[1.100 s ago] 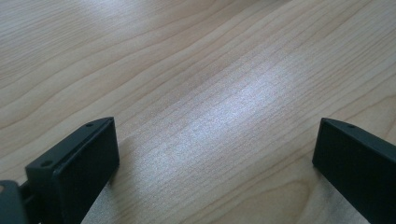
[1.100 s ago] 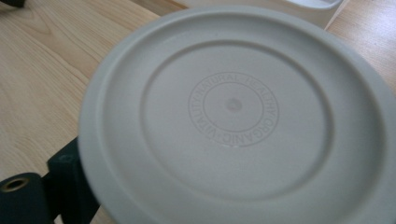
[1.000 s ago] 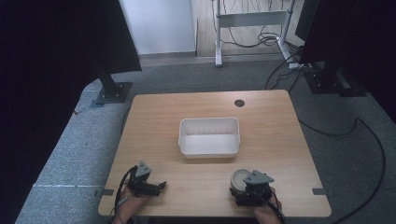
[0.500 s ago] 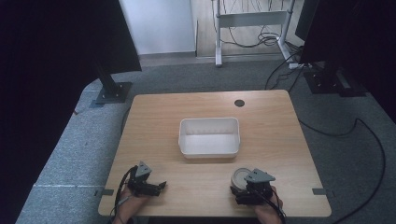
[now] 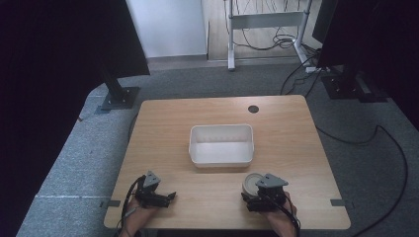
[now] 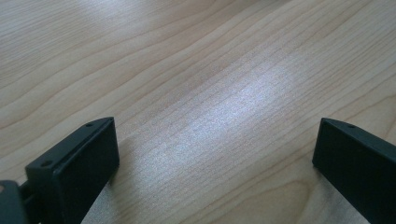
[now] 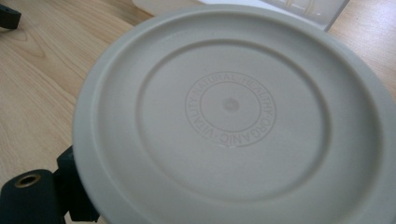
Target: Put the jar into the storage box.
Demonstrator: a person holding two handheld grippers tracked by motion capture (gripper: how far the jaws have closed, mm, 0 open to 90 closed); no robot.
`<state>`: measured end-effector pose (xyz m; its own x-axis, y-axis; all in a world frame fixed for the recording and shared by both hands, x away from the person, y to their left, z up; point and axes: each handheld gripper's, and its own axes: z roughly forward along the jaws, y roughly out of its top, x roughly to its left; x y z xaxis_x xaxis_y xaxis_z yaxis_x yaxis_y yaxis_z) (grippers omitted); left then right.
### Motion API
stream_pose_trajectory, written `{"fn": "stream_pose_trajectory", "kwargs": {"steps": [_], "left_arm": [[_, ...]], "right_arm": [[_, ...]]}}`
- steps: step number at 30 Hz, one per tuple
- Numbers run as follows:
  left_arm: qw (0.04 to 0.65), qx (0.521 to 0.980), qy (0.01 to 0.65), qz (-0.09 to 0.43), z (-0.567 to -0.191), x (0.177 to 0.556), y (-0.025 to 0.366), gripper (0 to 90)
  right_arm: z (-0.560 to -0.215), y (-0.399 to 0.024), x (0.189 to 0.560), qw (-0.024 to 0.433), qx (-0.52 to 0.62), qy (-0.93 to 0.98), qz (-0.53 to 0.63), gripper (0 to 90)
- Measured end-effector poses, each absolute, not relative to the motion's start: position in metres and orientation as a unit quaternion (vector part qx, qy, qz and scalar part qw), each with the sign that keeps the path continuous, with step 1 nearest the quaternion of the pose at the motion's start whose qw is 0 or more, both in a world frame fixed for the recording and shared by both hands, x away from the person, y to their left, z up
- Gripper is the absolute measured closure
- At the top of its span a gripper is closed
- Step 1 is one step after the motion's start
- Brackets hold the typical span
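Where the light wooden bench (image 5: pixel 163 128) meets the person's side, the right hand-held gripper (image 5: pixel 261 196) sits near the front edge with a round, pale grey plastic container (image 5: pixel 251 183) at its jaws. In the right gripper view that round container (image 7: pixel 233 121) has its flat lid facing the camera, with raised ring lettering at the centre, and it covers the jaws almost entirely; a black part of the gripper touches its lower left rim. The jaws seem to hold it, though the contact of the far jaw is hidden.

The container lies just in front of the white rectangular plastic tub (image 5: pixel 221 144), which stands near the middle of the bench, its corner also visible behind the lid in the right gripper view (image 7: pixel 322 11).

The left hand-held gripper (image 5: pixel 158 196) rests low over the bench near the front left corner, well apart from the tub. In the left gripper view its two black jaws stand wide apart (image 6: pixel 215 154), with bare wood grain between them.

A small dark round hole (image 5: pixel 253 108) marks the far side of the bench.
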<state>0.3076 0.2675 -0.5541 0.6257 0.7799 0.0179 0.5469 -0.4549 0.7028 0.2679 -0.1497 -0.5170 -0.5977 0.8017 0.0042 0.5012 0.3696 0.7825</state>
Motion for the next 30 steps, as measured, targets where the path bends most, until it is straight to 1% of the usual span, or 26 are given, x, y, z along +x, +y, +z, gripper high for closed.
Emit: {"fn": "stream_pose_trajectory", "kwargs": {"steps": [30], "left_arm": [[0.339,0.835,0.397,0.172,-0.554,0.308,0.267,0.2]], "right_arm": [[-0.502,-0.137,0.296,0.194,0.416,0.793,0.401,9.2]]}}
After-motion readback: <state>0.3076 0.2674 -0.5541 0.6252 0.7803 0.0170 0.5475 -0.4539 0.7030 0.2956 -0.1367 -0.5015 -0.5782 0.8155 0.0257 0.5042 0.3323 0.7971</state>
